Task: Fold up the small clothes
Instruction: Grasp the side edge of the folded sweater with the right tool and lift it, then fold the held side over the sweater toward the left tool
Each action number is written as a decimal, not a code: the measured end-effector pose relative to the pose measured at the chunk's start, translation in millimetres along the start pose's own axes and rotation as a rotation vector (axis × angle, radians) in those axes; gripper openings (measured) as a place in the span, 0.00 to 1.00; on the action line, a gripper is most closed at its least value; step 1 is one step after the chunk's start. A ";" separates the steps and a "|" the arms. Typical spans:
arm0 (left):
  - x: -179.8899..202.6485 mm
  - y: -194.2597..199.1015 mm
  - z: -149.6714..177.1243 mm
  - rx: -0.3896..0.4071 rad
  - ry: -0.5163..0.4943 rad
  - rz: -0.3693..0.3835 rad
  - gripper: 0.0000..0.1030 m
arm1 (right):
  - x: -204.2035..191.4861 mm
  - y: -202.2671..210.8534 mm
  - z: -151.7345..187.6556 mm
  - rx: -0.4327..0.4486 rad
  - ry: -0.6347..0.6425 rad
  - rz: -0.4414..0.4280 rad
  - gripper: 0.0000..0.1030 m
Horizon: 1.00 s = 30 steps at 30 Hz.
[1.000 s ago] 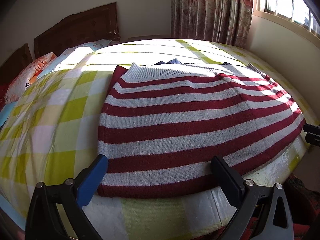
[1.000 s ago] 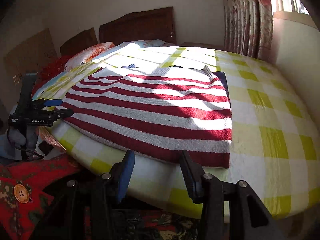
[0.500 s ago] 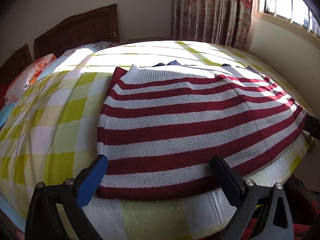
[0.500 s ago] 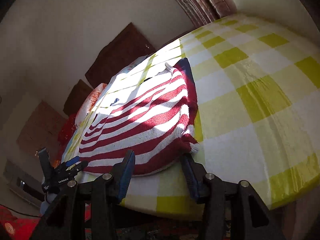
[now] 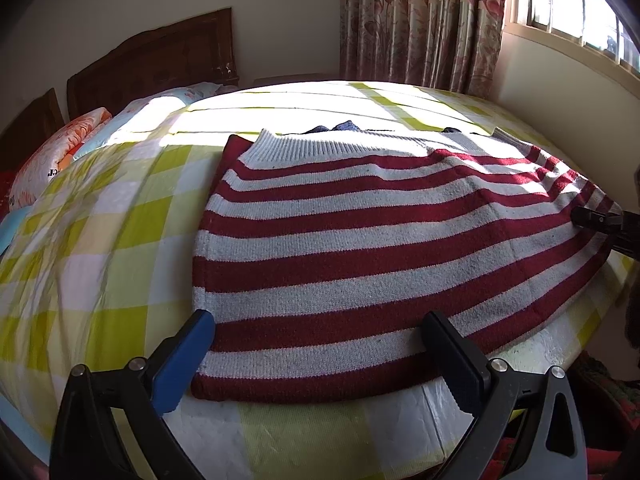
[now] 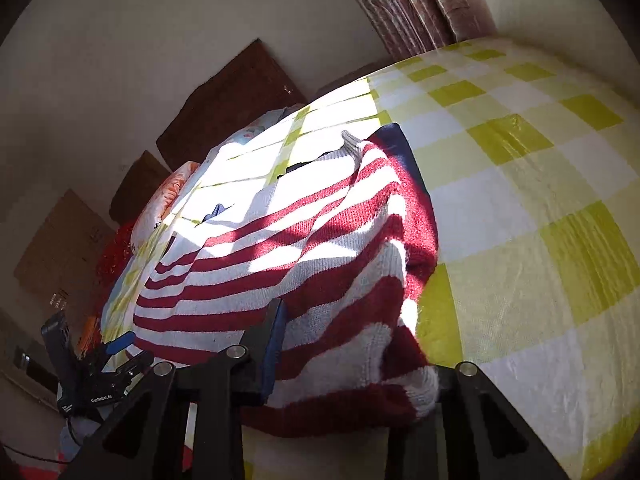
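Nearest, the left gripper (image 5: 320, 354) stands wide apart over the hem of the striped sweater (image 5: 360, 248), pressing nothing. At the sweater's far hem corner the right gripper (image 6: 352, 360) is closing with knit bunched between its jaws. The sweater lies flat on the checked bedspread (image 5: 100, 240); it looks soft, light and limp, best taken by both hem corners.

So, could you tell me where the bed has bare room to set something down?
Checked sheet lies bare between striped sweater and pillows, and toward the curtain. The near edge is crowded by the left gripper.
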State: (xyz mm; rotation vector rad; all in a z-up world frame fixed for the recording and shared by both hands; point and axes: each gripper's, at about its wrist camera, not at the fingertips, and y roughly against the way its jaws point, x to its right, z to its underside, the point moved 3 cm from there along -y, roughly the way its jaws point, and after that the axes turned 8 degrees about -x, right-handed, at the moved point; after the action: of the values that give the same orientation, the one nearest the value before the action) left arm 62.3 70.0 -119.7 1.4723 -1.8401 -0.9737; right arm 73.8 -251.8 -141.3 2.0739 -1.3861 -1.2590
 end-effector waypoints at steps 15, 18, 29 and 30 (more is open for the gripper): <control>77.9 -33.3 -75.4 -0.065 -0.114 0.046 1.00 | 13.8 25.8 4.3 0.120 -0.002 0.035 0.13; 67.7 -33.8 -73.0 -0.074 -0.107 0.058 1.00 | 18.4 24.1 5.0 0.102 -0.023 0.022 0.17; 63.5 -32.0 -65.8 -0.025 -0.103 0.068 1.00 | 33.9 22.4 2.2 0.102 -0.117 0.030 0.25; 63.3 -32.0 -65.8 -0.024 -0.103 0.069 1.00 | 33.4 21.9 2.0 0.104 -0.115 0.034 0.25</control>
State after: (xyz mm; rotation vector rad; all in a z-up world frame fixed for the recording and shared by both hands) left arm 119.0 -7.7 -109.1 1.3580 -1.9324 -1.0517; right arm 64.1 -290.5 -143.4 2.0652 -1.5613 -1.3369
